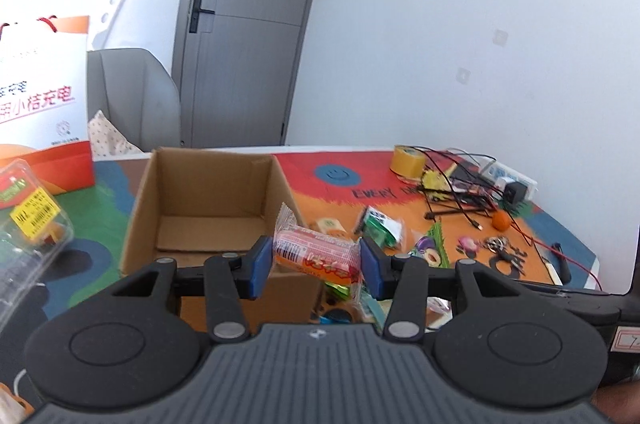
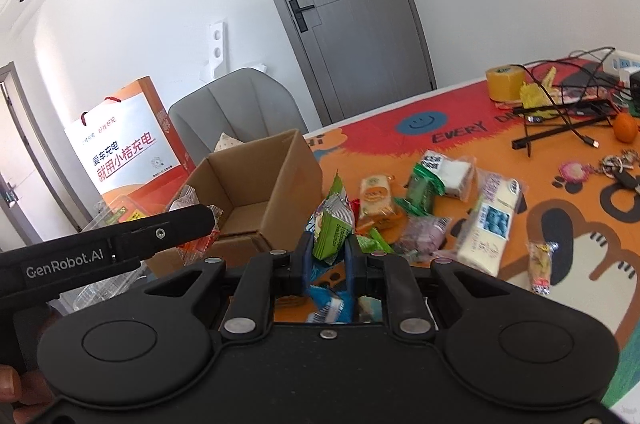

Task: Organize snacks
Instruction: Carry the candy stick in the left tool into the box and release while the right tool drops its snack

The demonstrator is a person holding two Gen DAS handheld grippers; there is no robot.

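**A:** What was the left gripper doing?

**B:** Its blue pads were pinching a pink-and-orange plastic-wrapped snack bar, held crosswise between them, one crimped end sticking up past the left pad. It hung in the air at the near right corner of the open brown cardboard box, above the rim.

**A:** And the box itself?

**B:** It stood on the colourful printed table mat, flaps open; the bottom looked bare in the left wrist view.

**A:** The right gripper?

**B:** Pressed in on a green foil snack packet, which stood upright between its fingers, raised over the pile. The left gripper's black arm crossed the right wrist view, with its orange wrapper near the box's front edge.

**A:** Where were the other snacks?

**B:** Scattered on the mat to the right of the box: a pale yellow cake packet, a green-and-white wrapped one, a long white bar with a blue picture, a small thin stick.

**A:** Anything else?

**B:** A roll of yellow tape, tangled black cables, and a small orange fruit at the far side; a white-and-orange paper bag left of the box.
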